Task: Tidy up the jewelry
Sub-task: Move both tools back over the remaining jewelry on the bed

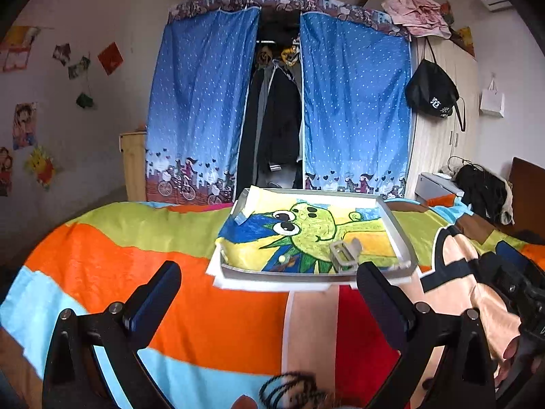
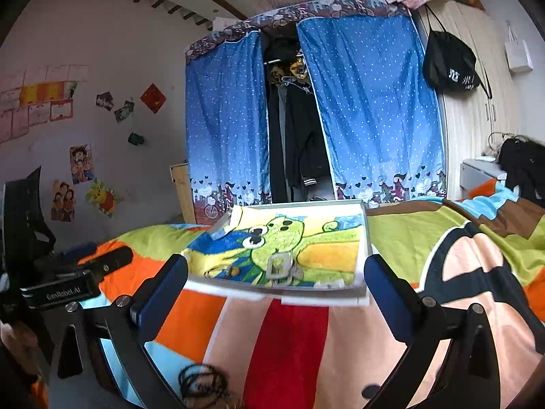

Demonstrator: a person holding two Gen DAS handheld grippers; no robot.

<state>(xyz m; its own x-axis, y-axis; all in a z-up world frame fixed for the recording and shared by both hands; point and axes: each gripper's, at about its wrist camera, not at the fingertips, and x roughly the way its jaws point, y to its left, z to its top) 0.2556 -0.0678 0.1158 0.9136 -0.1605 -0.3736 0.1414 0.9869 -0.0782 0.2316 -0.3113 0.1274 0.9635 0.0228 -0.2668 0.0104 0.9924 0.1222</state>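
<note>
Tray: a shallow grey-white rectangular tray [image 1: 402, 238] lies flat on the bedspread [image 1: 211, 310], lined with a child's crayon drawing [image 1: 306, 235] of a green, big-eyed cartoon plant on yellow and blue.
Tray's axis: its long side runs left to right across both views; one long edge faces the grippers, the far edge faces the blue curtains [image 1: 354, 109].
Silver clasp: a pale metal, rectangular frame-like piece [image 1: 342, 255] sits on the drawing near the tray's front edge, right of centre in the left wrist view; it stands partly tilted up, and its exact direction is unclear.
Small bead piece: a little pale bead with brownish bits [image 1: 282, 259] lies left of the clasp, close to the front edge; too small to tell its form.
Dark cord: a tangled black cord [image 2: 201, 385] lies on the bedspread, nearer than the tray, at the bottom of both views.
Left gripper [image 1: 269, 293]: fingers spread wide, nothing between them, held short of the tray.
Right gripper [image 2: 276, 293]: fingers likewise wide apart and empty, facing the tray's front edge.
</note>
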